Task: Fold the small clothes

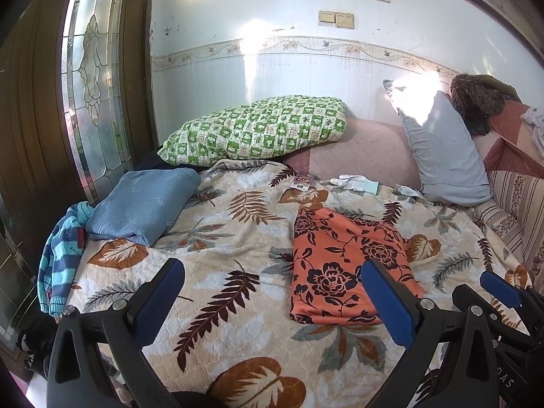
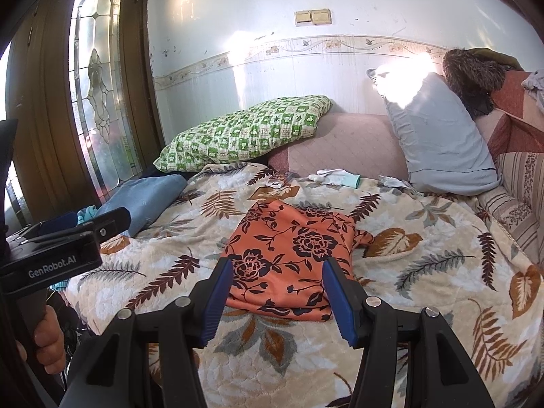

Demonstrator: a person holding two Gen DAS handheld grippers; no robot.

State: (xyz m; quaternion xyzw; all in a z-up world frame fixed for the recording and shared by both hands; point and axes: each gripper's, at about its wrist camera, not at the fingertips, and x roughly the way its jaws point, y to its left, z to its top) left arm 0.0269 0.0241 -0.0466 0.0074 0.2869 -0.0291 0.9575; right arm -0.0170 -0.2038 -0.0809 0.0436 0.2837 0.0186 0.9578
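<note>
Left wrist fisheye footage shows the left gripper (image 1: 272, 292) held above a cream fleece blanket printed with brown and grey leaves (image 1: 221, 238), its blue-padded fingers (image 1: 163, 289) spread wide and nothing gripped between them. A folded orange garment with a dark floral print (image 1: 346, 265) is seen lying flat on the blanket, ahead and to the right of this gripper, its near edge partly hidden behind the right-hand blue pad. A folded blue cloth (image 1: 142, 204) is placed at the blanket's left side, with a turquoise-and-blue striped knit garment (image 1: 61, 248) draped over the edge just beside it. A green-and-white checked pillow (image 1: 258, 129) and a grey pillow (image 1: 442, 156) are propped against the wall and the sofa back.

From the right wrist view, the right gripper (image 2: 277, 289) is likewise seen released, its jaws apart and empty, poised just short of the orange garment's near edge. The left gripper is visible at the left margin, held by a hand (image 2: 47, 343). A white glove with a teal cuff (image 2: 336, 176) is laid near the grey pillow.
</note>
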